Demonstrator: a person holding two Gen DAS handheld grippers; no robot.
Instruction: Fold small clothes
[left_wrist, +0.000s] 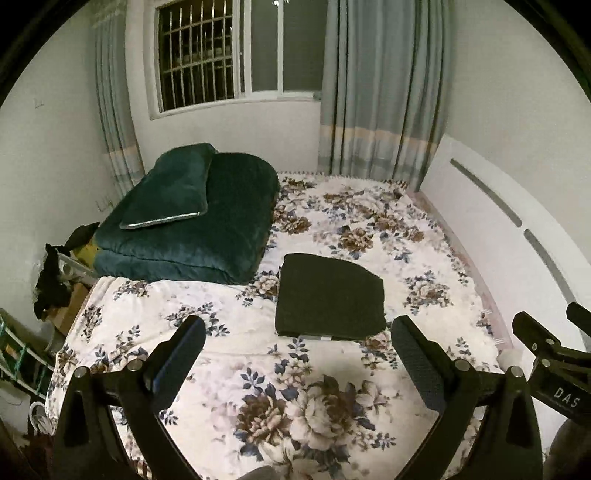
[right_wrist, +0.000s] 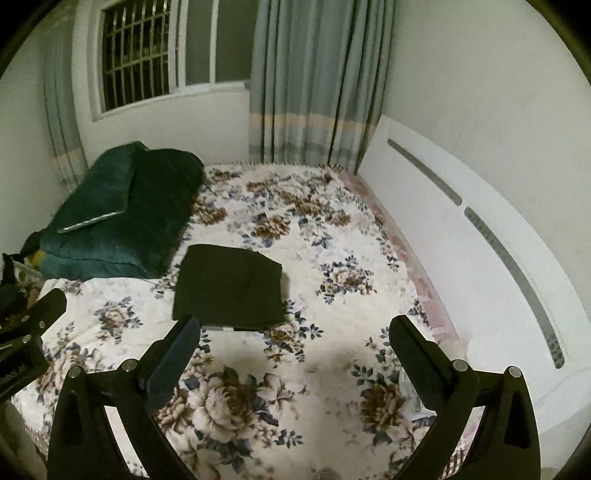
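A black garment (left_wrist: 328, 295) lies folded into a flat rectangle on the flowered bedspread (left_wrist: 295, 406); it also shows in the right wrist view (right_wrist: 229, 288). A white label peeks out at its near edge. My left gripper (left_wrist: 297, 332) is open and empty, held above the bed just short of the garment's near edge. My right gripper (right_wrist: 295, 332) is open and empty, above the bed to the right of the garment. Part of the right gripper shows at the right edge of the left wrist view (left_wrist: 554, 354).
A folded dark green quilt with a pillow (left_wrist: 192, 221) lies at the bed's far left. A white headboard (right_wrist: 461, 229) runs along the right side. Window and grey curtains (left_wrist: 369, 92) are behind. Dark clothes and clutter (left_wrist: 51, 273) sit off the left bed edge.
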